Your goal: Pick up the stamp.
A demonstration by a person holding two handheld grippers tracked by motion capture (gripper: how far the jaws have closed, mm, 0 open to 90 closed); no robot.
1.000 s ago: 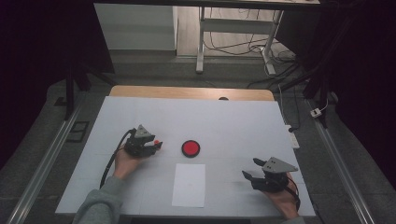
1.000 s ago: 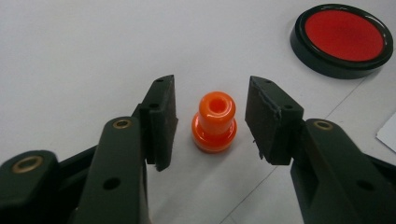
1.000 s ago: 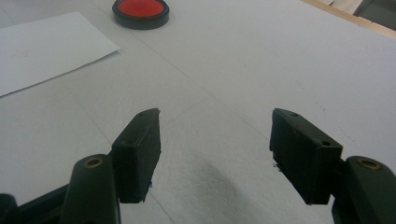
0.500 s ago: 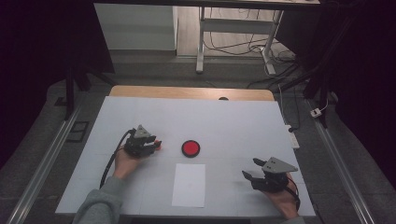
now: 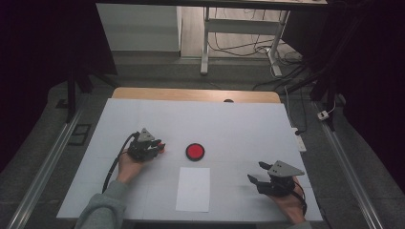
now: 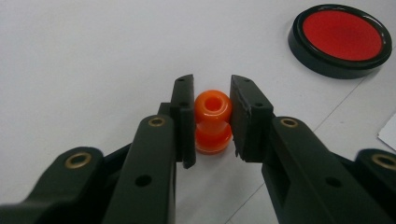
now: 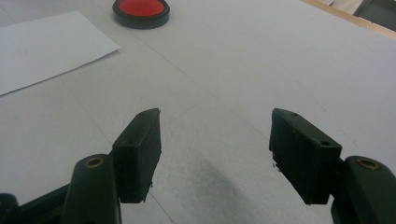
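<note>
The left hand-held gripper (image 6: 212, 119) is closing on a small orange spool-shaped piece (image 6: 213, 122), its two black jaws having just been drawing together with that piece between them. The pads are now sitting against the piece's sides, so the grip looks made. The piece is standing upright on the white counter (image 6: 84, 56), right between the jaw tips, with a hole showing in its top.

Ahead of this hand-held gripper and off to its right, a round black dish with a red centre (image 6: 340, 39) is lying flat on the counter, near but apart from the piece. A corner of a white sheet of paper (image 6: 388, 133) is showing at the far right of this hand-held gripper.

In the high view, the left hand-held gripper (image 5: 155, 147) is resting low over the counter, with the paper (image 5: 193, 189) lying between the two hands.

The right hand-held gripper (image 7: 215, 154) is waiting with its jaws spread wide and nothing between them, hovering over bare counter, with the dish well ahead of it.

Judging progress: the piece is grasped but not yet lifted; carrying it somewhere, perhaps to the dish, appears to remain.

Counts: one orange piece, one dish, one sheet of paper, two hand-held grippers.
</note>
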